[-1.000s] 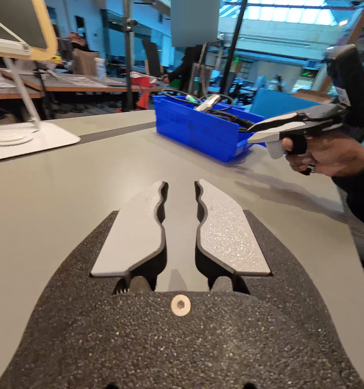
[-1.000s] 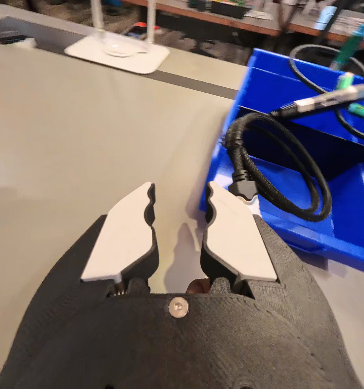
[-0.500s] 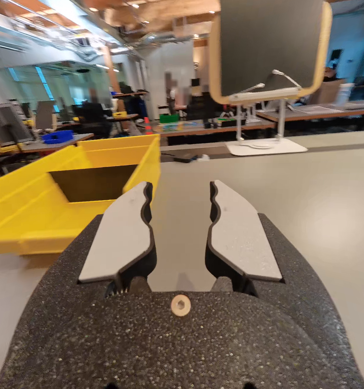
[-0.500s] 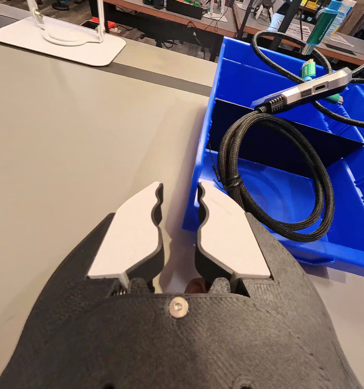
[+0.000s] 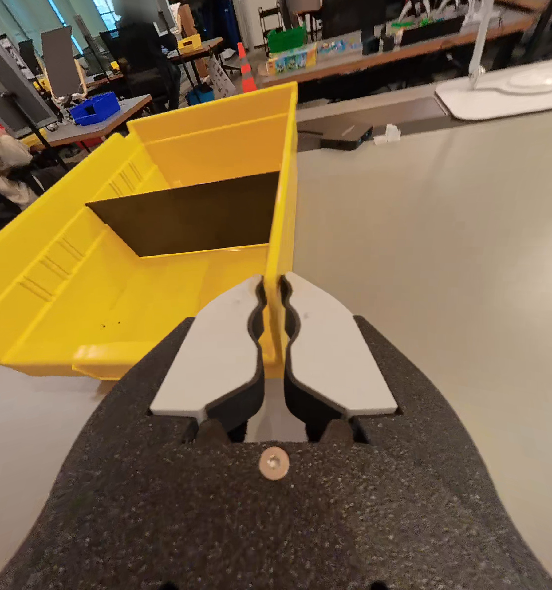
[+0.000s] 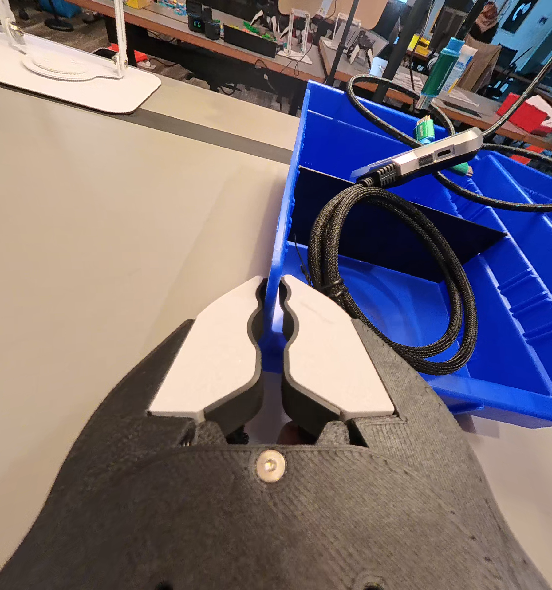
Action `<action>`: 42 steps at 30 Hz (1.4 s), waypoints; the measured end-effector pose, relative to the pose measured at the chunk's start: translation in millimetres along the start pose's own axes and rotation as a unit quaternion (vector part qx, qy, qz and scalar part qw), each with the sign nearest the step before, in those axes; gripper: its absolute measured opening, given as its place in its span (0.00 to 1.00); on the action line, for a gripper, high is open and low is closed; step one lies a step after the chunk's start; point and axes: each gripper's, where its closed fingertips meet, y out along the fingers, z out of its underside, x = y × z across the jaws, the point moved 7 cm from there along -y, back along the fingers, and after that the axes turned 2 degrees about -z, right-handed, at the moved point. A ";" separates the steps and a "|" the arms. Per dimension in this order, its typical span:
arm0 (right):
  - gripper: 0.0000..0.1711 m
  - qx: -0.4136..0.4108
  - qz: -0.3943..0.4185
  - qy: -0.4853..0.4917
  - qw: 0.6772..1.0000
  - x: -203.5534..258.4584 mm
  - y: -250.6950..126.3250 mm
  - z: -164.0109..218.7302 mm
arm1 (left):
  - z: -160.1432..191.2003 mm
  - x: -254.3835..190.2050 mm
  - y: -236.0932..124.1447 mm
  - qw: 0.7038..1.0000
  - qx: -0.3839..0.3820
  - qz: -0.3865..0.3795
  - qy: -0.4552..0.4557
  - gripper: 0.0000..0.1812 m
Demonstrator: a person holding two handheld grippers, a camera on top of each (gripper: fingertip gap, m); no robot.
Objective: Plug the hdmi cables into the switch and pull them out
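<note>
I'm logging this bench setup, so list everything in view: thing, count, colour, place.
yellow bin: 1, yellow, table's left side, nothing visible inside; its right wall is between the left gripper's fingers
black divider: 1, black, across the yellow bin
blue bin: 1, blue, table's right side; its left wall is between the right gripper's fingers
coiled cable: 1, black braided, blue bin's near compartment
switch: 1, silver and black, propped over the blue bin's divider
green plugs: 2, green, by the switch, on dark cables
white stand base: 1, white, table's far edge
table: 1, grey
left gripper: 1, grey fingers, black body
right gripper: 1, white fingers, black body
</note>
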 end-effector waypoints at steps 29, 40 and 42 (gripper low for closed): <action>0.03 -0.038 -0.136 -0.069 0.988 36.1 -61.5 15.9 | 19.1 -55.3 -93.4 0.970 -0.055 0.221 0.092 0.02; 0.03 -0.062 -0.237 -0.103 0.964 59.5 -76.2 15.9 | 39.5 -65.2 -158.1 0.907 -0.126 0.362 0.173 0.02; 0.03 -0.064 -0.263 -0.103 0.957 62.6 -77.7 15.6 | 44.4 -64.8 -168.8 0.894 -0.150 0.379 0.186 0.02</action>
